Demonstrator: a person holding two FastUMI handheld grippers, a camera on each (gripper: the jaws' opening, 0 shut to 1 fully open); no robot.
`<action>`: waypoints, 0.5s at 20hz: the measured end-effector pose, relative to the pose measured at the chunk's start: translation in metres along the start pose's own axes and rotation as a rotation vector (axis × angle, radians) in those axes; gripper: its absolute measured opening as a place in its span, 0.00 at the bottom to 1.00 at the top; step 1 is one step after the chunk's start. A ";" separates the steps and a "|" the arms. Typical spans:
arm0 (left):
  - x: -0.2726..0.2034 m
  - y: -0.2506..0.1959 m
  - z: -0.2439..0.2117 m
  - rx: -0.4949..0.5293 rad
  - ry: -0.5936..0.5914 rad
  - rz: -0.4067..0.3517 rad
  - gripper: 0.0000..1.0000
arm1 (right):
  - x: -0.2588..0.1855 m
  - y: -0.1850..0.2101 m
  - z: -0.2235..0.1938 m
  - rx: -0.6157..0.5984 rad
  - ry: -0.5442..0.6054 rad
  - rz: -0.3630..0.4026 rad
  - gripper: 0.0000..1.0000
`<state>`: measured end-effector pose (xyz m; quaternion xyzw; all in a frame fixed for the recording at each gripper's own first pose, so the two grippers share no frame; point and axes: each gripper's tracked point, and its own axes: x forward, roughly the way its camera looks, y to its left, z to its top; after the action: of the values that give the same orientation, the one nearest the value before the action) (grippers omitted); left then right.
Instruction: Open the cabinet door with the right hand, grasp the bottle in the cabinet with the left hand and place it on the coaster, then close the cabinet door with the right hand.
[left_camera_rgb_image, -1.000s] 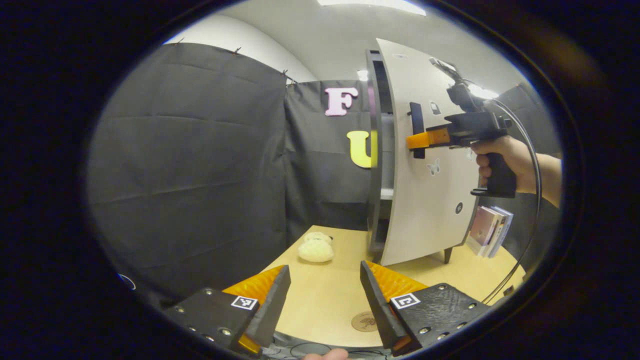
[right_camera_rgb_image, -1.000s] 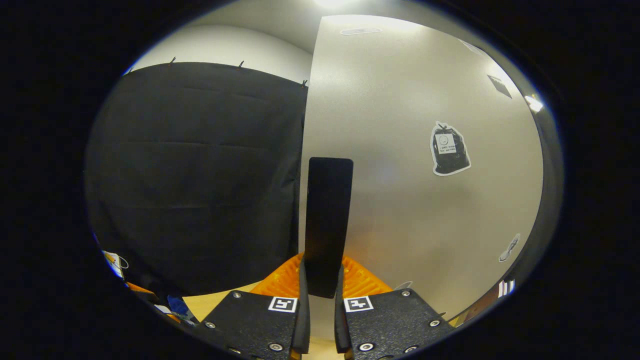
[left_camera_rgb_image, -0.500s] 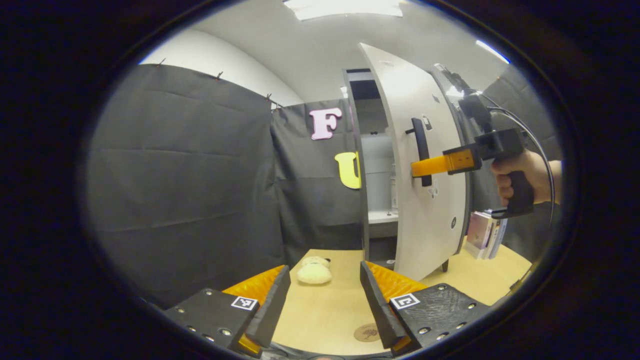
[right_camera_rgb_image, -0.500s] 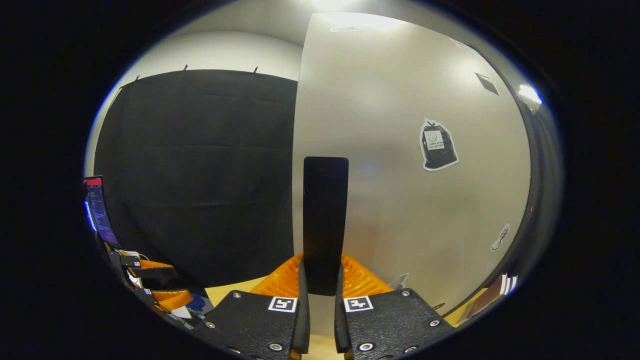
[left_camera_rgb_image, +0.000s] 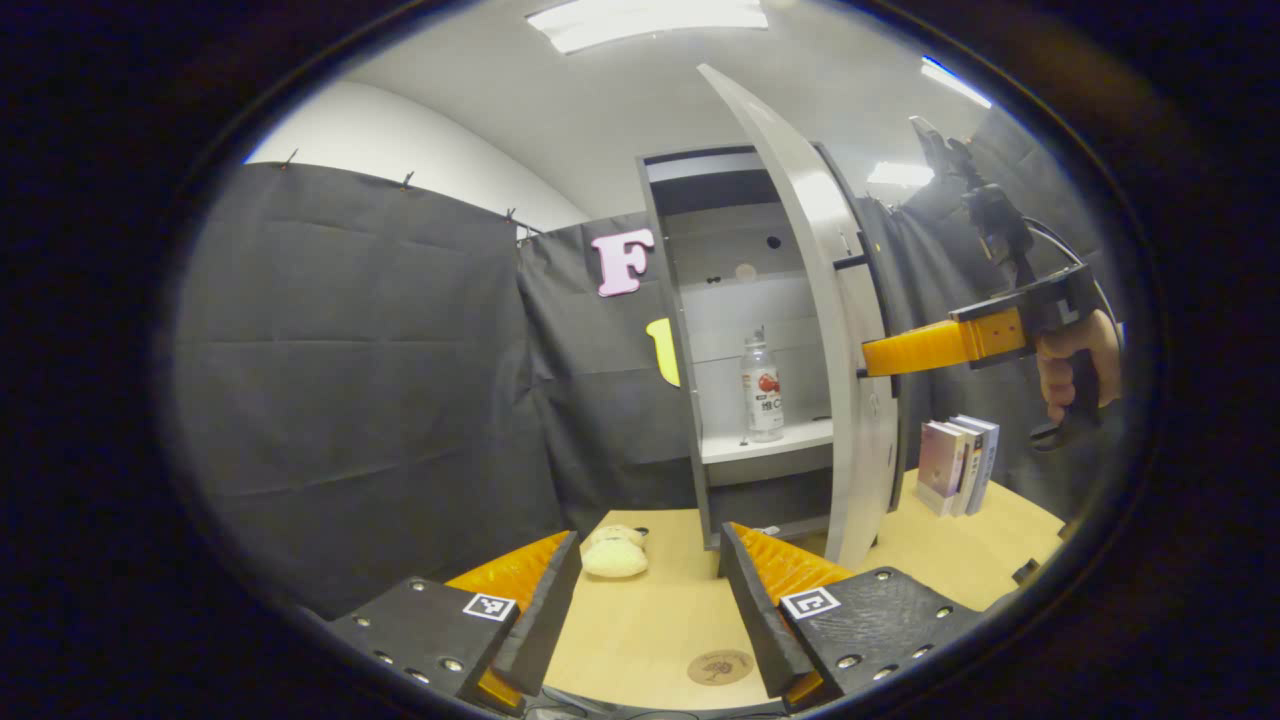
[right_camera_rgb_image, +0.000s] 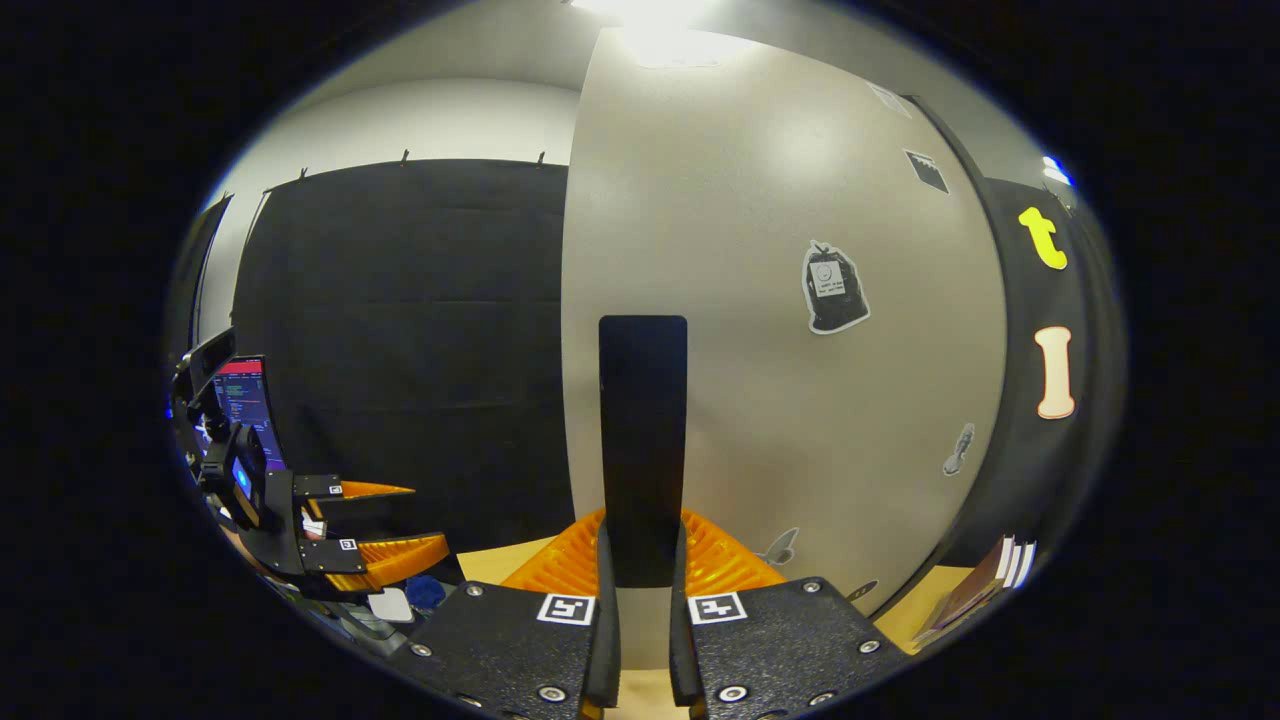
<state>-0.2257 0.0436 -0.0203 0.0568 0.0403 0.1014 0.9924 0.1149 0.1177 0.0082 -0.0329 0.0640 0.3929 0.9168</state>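
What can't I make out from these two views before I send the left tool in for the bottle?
- Bottle, left gripper view: label too small to read; fill level unclear.
- Cabinet right side, left gripper view: hidden behind the open door.
- Cabinet interior, right gripper view: blocked by the door's face.
- Coaster, left gripper view: partly cut off by the left tool.
- Handle: lower end hidden between the right tool's fingers.

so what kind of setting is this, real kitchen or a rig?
Looks like a staged recording booth, not a real home: black cloth hangs as walls, a small cabinet stands on a wooden table, and a monitor sits off to the side.
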 end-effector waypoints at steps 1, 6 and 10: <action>0.003 -0.008 -0.001 -0.007 0.003 -0.011 0.80 | -0.003 -0.002 -0.001 0.000 0.001 -0.008 0.20; 0.010 -0.037 0.002 -0.071 -0.001 -0.066 0.87 | -0.020 -0.011 -0.002 -0.003 0.005 -0.078 0.20; 0.016 -0.056 0.007 -0.065 -0.015 -0.113 0.87 | -0.033 -0.017 -0.003 0.010 0.010 -0.128 0.20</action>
<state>-0.1986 -0.0085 -0.0208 0.0228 0.0326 0.0460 0.9981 0.1043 0.0823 0.0101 -0.0342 0.0683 0.3328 0.9399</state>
